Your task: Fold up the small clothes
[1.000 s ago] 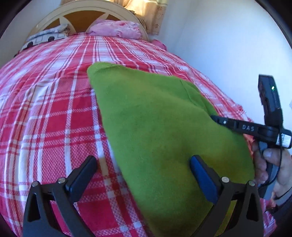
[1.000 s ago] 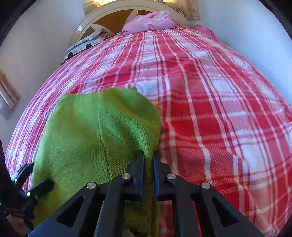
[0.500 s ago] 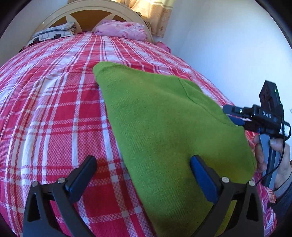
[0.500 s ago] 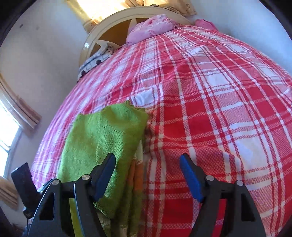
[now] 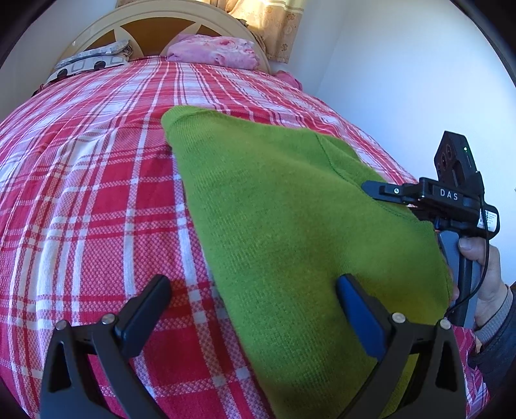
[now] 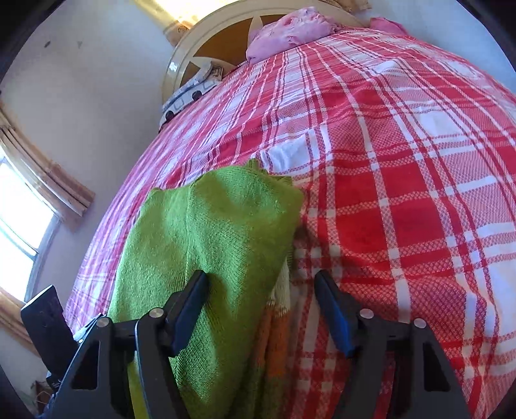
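green sweater [image 5: 290,225] near end: cut off | striped layer [image 6: 277,322]: mostly covered

I see a plain green knit garment [image 5: 290,225] on my red-and-white plaid bedspread [image 5: 96,199]; pink pillow [image 5: 216,53] beyond.

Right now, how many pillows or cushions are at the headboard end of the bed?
2. A pink pillow lies against the headboard, and a grey-and-white patterned cushion lies to its left. More pink fabric at the wall side may be another.

Bright daylight, heavy fisheye bend on my feeds.
I see window [image 6: 19,238] glare left of the bed [image 6: 403,161]; black corners, soft shadows, sharp focus.
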